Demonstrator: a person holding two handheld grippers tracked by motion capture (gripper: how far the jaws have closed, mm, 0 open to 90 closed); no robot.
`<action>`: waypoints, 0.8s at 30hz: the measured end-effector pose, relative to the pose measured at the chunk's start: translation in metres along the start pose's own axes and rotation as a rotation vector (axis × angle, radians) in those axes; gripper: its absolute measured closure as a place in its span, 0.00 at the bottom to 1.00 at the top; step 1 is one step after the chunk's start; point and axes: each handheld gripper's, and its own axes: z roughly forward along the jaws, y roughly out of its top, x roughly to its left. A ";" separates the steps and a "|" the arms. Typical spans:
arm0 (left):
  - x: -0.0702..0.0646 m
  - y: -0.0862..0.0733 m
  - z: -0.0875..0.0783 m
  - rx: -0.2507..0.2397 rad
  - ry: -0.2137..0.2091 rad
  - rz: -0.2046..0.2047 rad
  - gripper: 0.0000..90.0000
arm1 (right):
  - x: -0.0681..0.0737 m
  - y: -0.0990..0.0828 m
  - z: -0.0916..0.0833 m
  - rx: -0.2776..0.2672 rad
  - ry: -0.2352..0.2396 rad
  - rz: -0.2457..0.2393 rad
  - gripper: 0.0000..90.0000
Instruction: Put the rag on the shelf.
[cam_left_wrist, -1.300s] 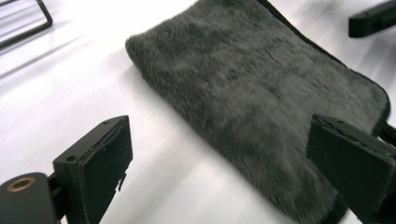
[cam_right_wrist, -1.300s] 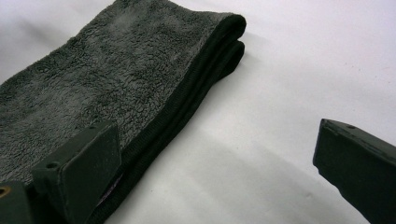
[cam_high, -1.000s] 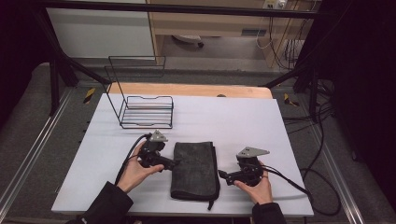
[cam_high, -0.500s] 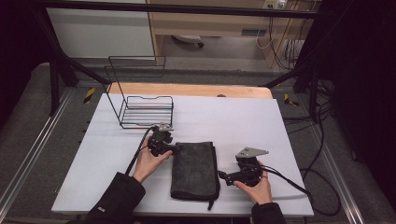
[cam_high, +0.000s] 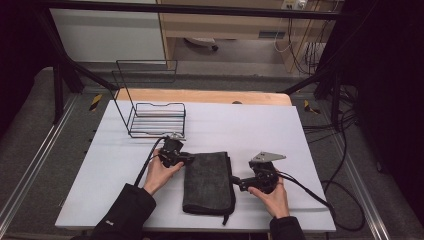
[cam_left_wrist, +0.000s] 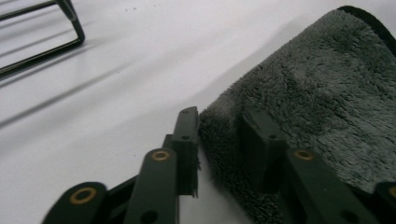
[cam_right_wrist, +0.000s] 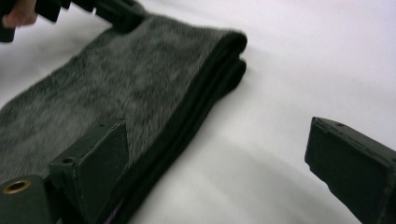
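A folded dark grey towel (cam_high: 209, 182) lies on the white table (cam_high: 260, 127) in front of the person. My left gripper (cam_high: 189, 159) is at the towel's far left corner. Its jaws have just been closing, and in the left gripper view (cam_left_wrist: 219, 116) they pinch the towel's (cam_left_wrist: 317, 93) fluffy edge between them. My right gripper (cam_high: 235, 181) sits at the towel's right edge, open wide, its jaws having just closed a little. In the right gripper view (cam_right_wrist: 217, 128) one jaw rests over the towel's (cam_right_wrist: 116, 84) folded edge and the other over bare table.
A black wire rack (cam_high: 155, 117) stands at the table's back left, just beyond the left gripper, and a bar of the rack (cam_left_wrist: 42, 51) crosses the left gripper view's top corner. Cables trail from both grippers across the table toward the person.
The left hand has moved forward along the towel's left side to its far corner and lowered, and its jaws have closed onto the towel's edge. The right hand has stayed put.
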 end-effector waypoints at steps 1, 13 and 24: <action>0.000 0.000 0.000 0.001 -0.002 0.001 0.77 | 0.000 0.004 0.003 0.004 -0.006 0.003 0.10; -0.001 -0.002 0.002 0.000 -0.012 -0.003 0.83 | -0.008 0.036 0.054 0.009 -0.006 0.053 0.36; 0.001 -0.004 0.003 -0.009 -0.026 0.004 0.83 | -0.014 0.035 0.068 0.078 0.016 0.077 0.62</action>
